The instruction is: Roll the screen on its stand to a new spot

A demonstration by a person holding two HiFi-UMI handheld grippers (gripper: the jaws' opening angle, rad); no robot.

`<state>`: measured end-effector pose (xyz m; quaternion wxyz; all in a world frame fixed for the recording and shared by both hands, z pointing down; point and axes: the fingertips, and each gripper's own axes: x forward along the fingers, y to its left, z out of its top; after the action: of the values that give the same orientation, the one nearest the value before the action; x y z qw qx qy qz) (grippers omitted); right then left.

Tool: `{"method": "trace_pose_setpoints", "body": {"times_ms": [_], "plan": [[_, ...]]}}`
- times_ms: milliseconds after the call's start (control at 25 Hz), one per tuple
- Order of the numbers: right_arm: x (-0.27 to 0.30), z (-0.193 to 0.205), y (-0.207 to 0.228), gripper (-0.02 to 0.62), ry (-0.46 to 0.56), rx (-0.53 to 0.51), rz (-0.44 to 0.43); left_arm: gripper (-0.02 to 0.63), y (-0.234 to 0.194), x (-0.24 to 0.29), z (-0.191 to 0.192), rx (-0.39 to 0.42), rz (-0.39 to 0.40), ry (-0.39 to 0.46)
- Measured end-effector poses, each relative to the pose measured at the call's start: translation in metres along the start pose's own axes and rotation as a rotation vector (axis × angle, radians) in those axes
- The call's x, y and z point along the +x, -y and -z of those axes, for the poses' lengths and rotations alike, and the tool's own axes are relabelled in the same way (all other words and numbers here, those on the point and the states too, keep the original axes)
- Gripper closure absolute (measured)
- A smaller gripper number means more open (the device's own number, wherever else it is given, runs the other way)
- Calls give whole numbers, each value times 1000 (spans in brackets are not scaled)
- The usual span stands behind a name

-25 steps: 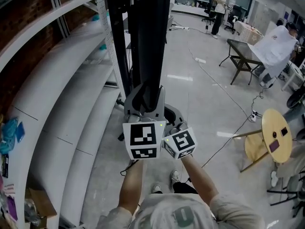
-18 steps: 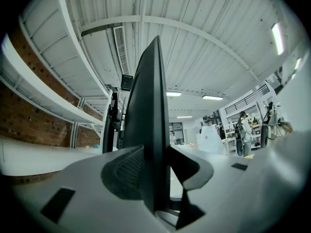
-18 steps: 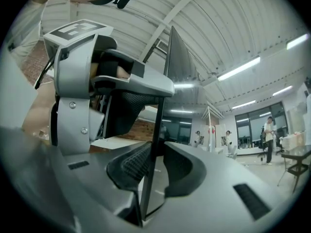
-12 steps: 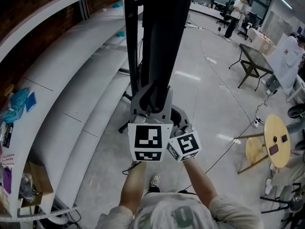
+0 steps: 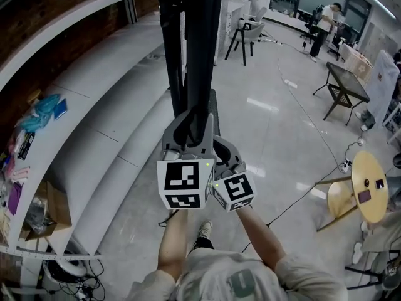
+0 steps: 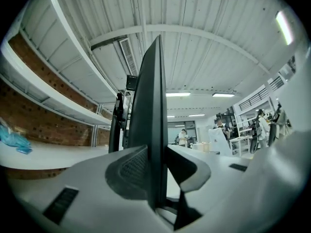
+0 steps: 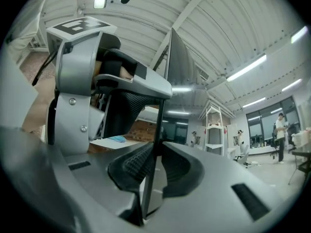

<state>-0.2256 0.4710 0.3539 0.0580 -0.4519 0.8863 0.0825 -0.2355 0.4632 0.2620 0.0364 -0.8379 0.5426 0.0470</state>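
Glossy grey floor (image 5: 269, 143), thin black screen (image 5: 199, 49)

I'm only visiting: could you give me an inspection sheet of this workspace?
Surface: glossy grey floor.
Job's things: black screen, upright, seen edge-on; stand's wheels hidden.
Clutter: blue bag and oddments on white shelves; cardboard box lower down.
Grippers: left hand-held gripper and right hand-held gripper both clamp the screen's edge; their jaws have just been closing.
Cables: a cable crosses the floor to a power strip; a tangle at the shelves' foot.
Surroundings: round wooden table, chairs, people far off.
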Motion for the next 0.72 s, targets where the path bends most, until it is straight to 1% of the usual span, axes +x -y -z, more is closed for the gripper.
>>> {"method": "trace_pose_setpoints", "body": {"times_ms": [120, 320, 520, 720], "plan": [[-14, -4, -25, 535, 4, 7, -46, 483, 0, -29, 1, 0, -65, -12], [-18, -10, -69, 534, 26, 34, -129, 500, -15, -72, -7, 38, -154, -23], [-39, -12, -97, 535, 3, 57, -146, 506, -12, -108, -8, 36, -186, -60], [-41, -11, -123, 535, -12, 78, -161, 515, -23, -132, -7, 42, -219, -93]]}}
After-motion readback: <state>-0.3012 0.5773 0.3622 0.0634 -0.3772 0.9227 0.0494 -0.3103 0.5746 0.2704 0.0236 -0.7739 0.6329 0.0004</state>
